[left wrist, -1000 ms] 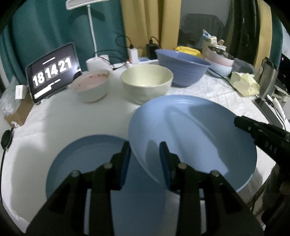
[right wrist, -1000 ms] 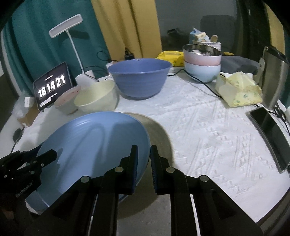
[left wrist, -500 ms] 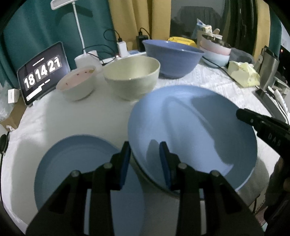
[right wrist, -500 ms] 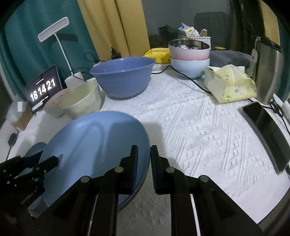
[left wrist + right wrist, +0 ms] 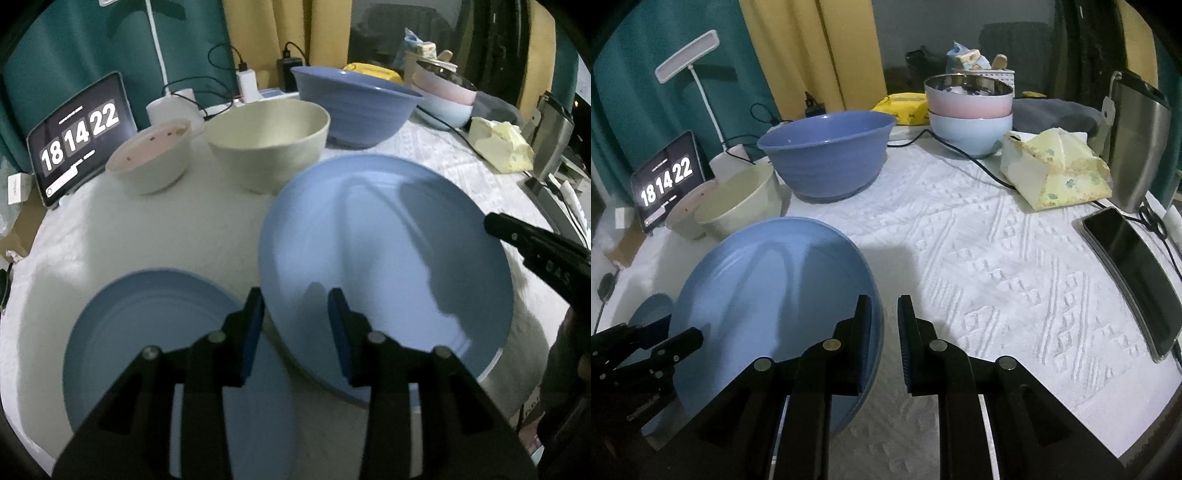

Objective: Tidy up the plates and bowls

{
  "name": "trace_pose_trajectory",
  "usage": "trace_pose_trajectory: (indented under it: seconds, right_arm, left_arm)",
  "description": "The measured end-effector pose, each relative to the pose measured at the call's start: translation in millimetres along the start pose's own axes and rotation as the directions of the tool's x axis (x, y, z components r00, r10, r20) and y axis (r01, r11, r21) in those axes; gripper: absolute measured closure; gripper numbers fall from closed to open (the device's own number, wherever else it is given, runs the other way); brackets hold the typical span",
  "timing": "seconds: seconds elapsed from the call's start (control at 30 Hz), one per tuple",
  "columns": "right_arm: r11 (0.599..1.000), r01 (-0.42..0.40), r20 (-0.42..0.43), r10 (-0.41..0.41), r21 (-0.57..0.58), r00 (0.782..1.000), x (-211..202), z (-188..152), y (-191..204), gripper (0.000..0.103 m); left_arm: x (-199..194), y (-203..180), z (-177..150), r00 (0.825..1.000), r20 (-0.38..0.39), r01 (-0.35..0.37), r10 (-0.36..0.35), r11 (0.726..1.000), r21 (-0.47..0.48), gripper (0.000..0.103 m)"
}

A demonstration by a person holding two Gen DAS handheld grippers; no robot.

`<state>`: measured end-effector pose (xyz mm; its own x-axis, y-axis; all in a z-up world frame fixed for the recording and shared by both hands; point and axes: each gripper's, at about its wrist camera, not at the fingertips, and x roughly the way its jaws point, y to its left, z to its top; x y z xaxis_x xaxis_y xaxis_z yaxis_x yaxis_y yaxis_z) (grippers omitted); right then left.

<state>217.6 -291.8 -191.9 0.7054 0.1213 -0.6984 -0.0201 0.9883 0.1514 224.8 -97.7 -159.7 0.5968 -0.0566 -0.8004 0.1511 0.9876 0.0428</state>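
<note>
Obs.: the large blue plate [image 5: 388, 258] sat at the near edge of the table [image 5: 997, 258], spanned by both grippers on opposite sides of its rim. The left gripper [image 5: 295, 325] had the near rim between its jaws, which were opening; one pad stood outside the rim and the other over the plate's inner slope, and neither was clearly pressing. The right gripper [image 5: 884, 332] stood narrow, clamped on the far rim. A grey dish edge [image 5: 495, 373] showed under the plate's lower right side; I could not tell whether the plate was fully seated on it or hung just above. Risks, as judged: (1) if the plate was not yet resting, the left release would leave it hanging from the right pinch alone, so it could pivot, drop on its left side and strike the smaller blue plate [image 5: 147, 332] lying just beside it. (2) If seated off-centre on the grey dish, it could rock or slide toward the table edge once let go. (3) Drawing the left pad out along the inner slope could drag the plate sideways. (4) The cream bowl [image 5: 269, 140] stood close behind the plate's far edge; a push forward could knock it.
</note>
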Motion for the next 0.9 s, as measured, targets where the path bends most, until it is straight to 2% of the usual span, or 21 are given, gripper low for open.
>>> trace_pose_trajectory:
  seconds: [0.17,0.43,0.5,0.9]
  right_arm:
    - [1.0,0.009,0.002,-0.009,-0.002,1.0,-3,-1,1,0.087]
    - [1.0,0.018,0.013,-0.018,-0.021,1.0,-13,-4,16,0.087]
    - [0.999,0.021,0.015,-0.02,-0.026,1.0,-16,-5,21,0.086]
    - [0.998,0.015,0.025,-0.013,-0.068,1.0,-28,-12,52,0.086]
  left_arm:
    - [-3,-2,-4,1.0,0.007,0.02,-0.02,0.999,0.029,0.065]
    - [-15,5,-12,0.998,0.035,0.047,-0.047,0.999,0.02,0.063]
    - [-21,9,-15,0.997,0.055,0.057,-0.057,0.998,0.01,0.057]
    - [-42,38,-27,0.991,0.12,0.066,-0.061,0.997,-0.043,0.057]
